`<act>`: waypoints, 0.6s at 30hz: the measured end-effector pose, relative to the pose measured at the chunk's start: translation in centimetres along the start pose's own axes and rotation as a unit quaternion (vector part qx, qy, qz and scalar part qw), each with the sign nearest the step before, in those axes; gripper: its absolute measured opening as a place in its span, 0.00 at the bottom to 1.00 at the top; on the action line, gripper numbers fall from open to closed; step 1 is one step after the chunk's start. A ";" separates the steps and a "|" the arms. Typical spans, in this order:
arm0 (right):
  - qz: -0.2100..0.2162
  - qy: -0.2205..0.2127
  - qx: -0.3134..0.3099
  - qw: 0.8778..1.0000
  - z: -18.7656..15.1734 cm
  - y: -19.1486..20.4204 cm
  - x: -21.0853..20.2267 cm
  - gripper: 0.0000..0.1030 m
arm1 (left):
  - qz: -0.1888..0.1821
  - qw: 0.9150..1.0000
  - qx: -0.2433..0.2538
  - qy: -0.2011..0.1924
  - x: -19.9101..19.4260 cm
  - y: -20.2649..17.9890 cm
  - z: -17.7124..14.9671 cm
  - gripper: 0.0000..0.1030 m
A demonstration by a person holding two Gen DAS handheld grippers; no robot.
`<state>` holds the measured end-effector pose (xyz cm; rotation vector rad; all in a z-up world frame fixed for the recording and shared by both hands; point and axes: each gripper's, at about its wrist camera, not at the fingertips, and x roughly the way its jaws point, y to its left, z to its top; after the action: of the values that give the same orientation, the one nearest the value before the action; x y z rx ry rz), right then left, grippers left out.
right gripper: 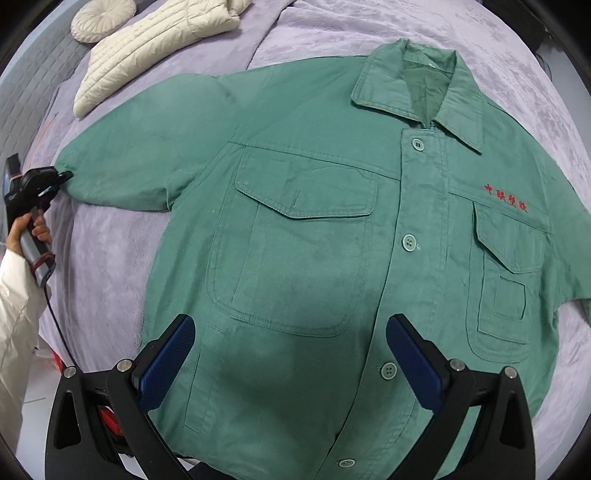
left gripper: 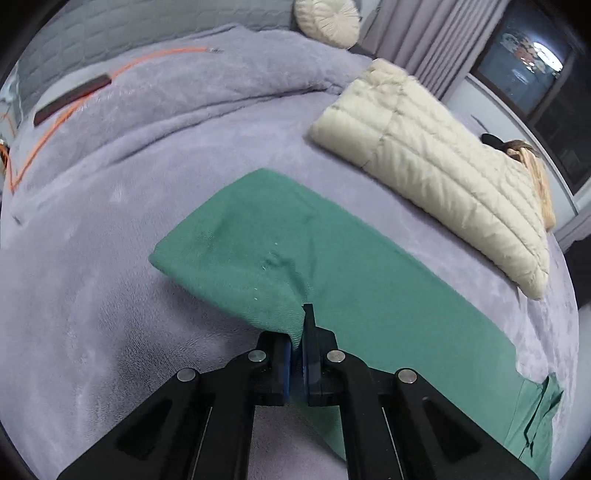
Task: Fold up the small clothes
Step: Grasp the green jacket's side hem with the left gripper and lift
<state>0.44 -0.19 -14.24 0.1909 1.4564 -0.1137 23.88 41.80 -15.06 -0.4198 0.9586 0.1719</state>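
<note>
The green work jacket (right gripper: 314, 240) lies flat and face up on the lavender blanket (right gripper: 110, 266) of the bed, buttoned down the front, collar (right gripper: 417, 85) toward the far side of the bed in the right wrist view and hem toward the near edge. One sleeve (right gripper: 140, 155) stretches out straight toward the bed's left edge.

The cloth looks like a medium-weight woven twill: soft enough to drape and crease wherever it is bent, yet with some body at the collar, the placket and the double-stitched chest pockets (right gripper: 295, 251). It should be light to lift and not slippery against the plush blanket, which will likely drag on it. The best holds are the thickened edges, meaning cuff, hem corners and shoulder seams, since a pinch in the open panel would only bunch it.

The left gripper (left gripper: 295, 354) is clamped on the cuff end of that sleeve (left gripper: 258, 258), a peak of green cloth nipped between its blue pads (left gripper: 287, 363). It tilts steeply down at the cloth. In the right wrist view a hand (right gripper: 27, 229) in a pale sleeve (right gripper: 14, 314) grips its handle at the bed's left edge.

The right gripper (right gripper: 291, 369) hangs over the lower front of the jacket, pointing straight down, its jaws spread wide with nothing between them.

Near the far left corner of the bed lie a cream quilted jacket (right gripper: 147, 48) and a round cushion (right gripper: 103, 18).
</note>
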 end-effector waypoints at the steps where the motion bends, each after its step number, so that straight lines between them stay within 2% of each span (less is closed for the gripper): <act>1: 0.002 -0.005 0.005 1.000 -0.1 -0.3 -0.1 1.00 | -0.009 1.000 0.017 -0.013 -1.2 -1.1 0.2 0.05; 4: 0.007 -0.018 0.020 1.000 -0.1 -1.7 -0.8 1.00 | -0.050 0.995 0.078 -0.049 -5.1 -6.0 0.2 0.05; 7: 0.010 -0.028 0.045 0.999 0.0 -3.8 -1.6 1.00 | -0.112 0.981 0.141 -0.071 -9.4 -12.8 -1.3 0.05; 11: 0.012 -0.053 0.086 0.995 -0.3 -7.6 -3.1 1.00 | -0.200 0.946 0.247 -0.071 -13.0 -23.9 -5.5 0.05; 13: 0.007 -0.063 0.106 0.992 -0.7 -9.9 -3.7 1.00 | -0.237 0.925 0.294 -0.049 -13.2 -29.4 -9.1 0.05; 16: -0.001 -0.068 0.145 0.987 -1.5 -13.7 -3.5 1.00 | -0.262 0.897 0.354 0.010 -11.7 -36.2 -15.8 0.05; 18: -0.004 -0.062 0.174 0.983 -2.3 -16.3 -2.7 1.00 | -0.255 0.881 0.395 0.048 -9.8 -39.3 -20.8 0.05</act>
<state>-5.21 -15.79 -12.76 0.4543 1.3043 -0.3812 15.38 -2.13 -6.85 0.0926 0.9006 -0.7146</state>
